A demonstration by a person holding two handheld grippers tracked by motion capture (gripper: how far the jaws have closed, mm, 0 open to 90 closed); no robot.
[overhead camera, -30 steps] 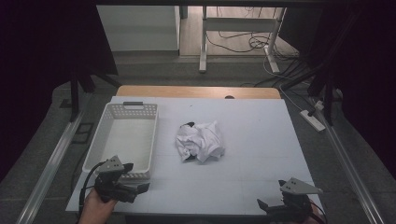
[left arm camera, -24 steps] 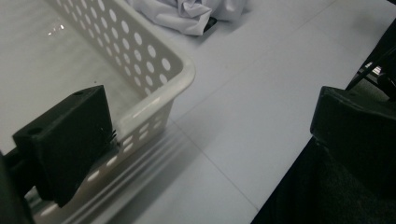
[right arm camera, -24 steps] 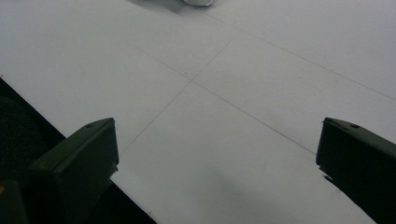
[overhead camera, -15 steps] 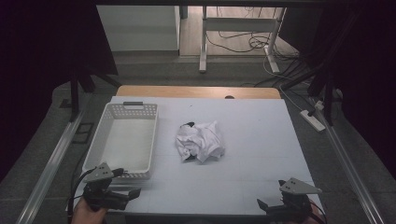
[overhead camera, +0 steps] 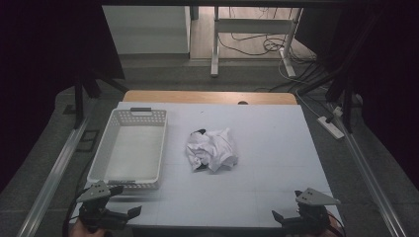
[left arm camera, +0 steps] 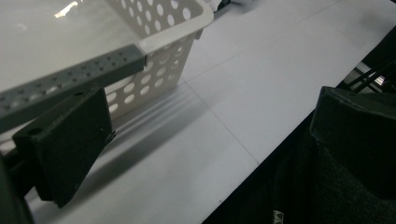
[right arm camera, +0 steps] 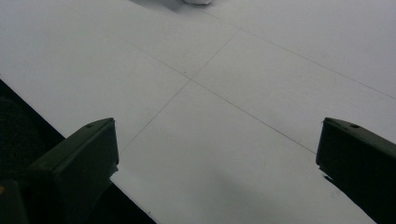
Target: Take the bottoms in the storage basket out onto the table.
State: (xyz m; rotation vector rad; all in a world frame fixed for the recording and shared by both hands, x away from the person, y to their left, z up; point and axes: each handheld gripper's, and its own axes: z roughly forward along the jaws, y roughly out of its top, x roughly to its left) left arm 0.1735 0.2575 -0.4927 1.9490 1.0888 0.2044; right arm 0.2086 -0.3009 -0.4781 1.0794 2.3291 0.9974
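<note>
A crumpled white cloth (overhead camera: 211,149) lies at the middle of the white table (overhead camera: 276,143). To its left stands an empty white perforated basket (overhead camera: 131,148) with a grey handle at each end. My left gripper (overhead camera: 126,201) hovers open at the near left corner, just in front of the basket's near end. In the left gripper view the basket's corner (left arm camera: 163,65) and grey handle (left arm camera: 70,79) lie close ahead of the gripper (left arm camera: 210,140). At the near right corner my right gripper (overhead camera: 286,205) is open and empty. In the right gripper view the gripper (right arm camera: 217,158) is over bare table, with the cloth's edge (right arm camera: 198,2) at the top.
The table's near edge (right arm camera: 70,140) runs right under both grippers. A wooden strip (overhead camera: 207,97) borders the far edge. A power strip (overhead camera: 332,127) and cables lie on the floor to the right, and metal rails (overhead camera: 54,173) flank the table.
My left gripper has drawn back and to the left, away from the basket's near end toward the table corner. The right gripper, cloth and basket have stayed put.
</note>
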